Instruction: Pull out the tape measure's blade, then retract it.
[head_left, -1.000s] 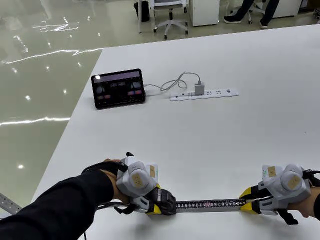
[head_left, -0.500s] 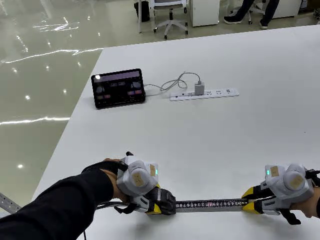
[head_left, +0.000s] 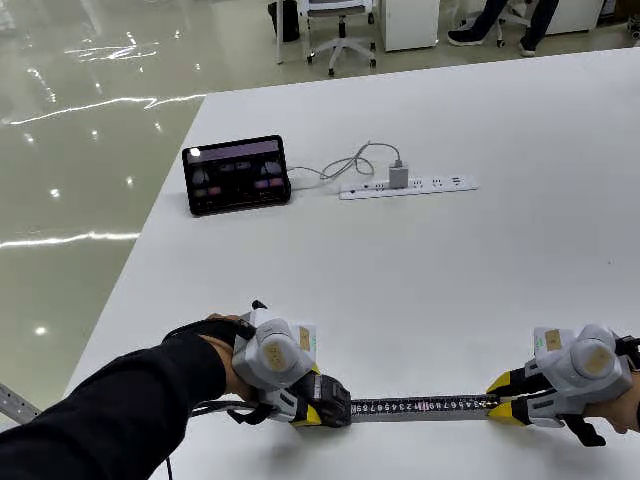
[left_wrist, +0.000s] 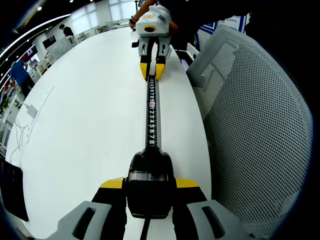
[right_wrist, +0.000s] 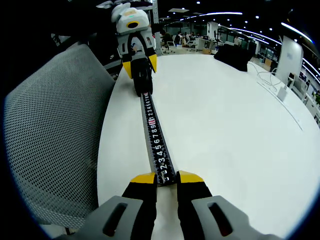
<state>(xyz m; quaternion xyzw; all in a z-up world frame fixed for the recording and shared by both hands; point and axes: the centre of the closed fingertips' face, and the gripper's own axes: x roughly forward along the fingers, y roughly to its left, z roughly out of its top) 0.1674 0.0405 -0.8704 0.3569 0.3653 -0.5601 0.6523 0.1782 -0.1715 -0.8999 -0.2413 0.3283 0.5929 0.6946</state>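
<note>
A black tape measure case (head_left: 323, 401) rests near the table's front edge, and my left gripper (head_left: 312, 400) is shut on it; the left gripper view shows the case (left_wrist: 148, 182) squeezed between the yellow-tipped fingers. Its dark, numbered blade (head_left: 420, 406) runs rightward along the white table (head_left: 420, 280) to my right gripper (head_left: 499, 397), which is shut on the blade's end. In the right gripper view the blade (right_wrist: 156, 142) stretches away from the closed fingertips (right_wrist: 144, 180) toward the case (right_wrist: 141, 80). In the left gripper view the blade (left_wrist: 151, 117) leads to the right gripper (left_wrist: 151, 70).
A dark tablet (head_left: 236, 175) stands at the table's left, wired to a white power strip (head_left: 408, 186) with a charger plugged in. A grey mesh chair back (left_wrist: 255, 130) sits just off the table's near edge. Office chairs and people's legs are beyond the far side.
My right gripper has drawn slightly further right with the blade's end, so a little more blade is out. The left gripper and case have stayed in place.
</note>
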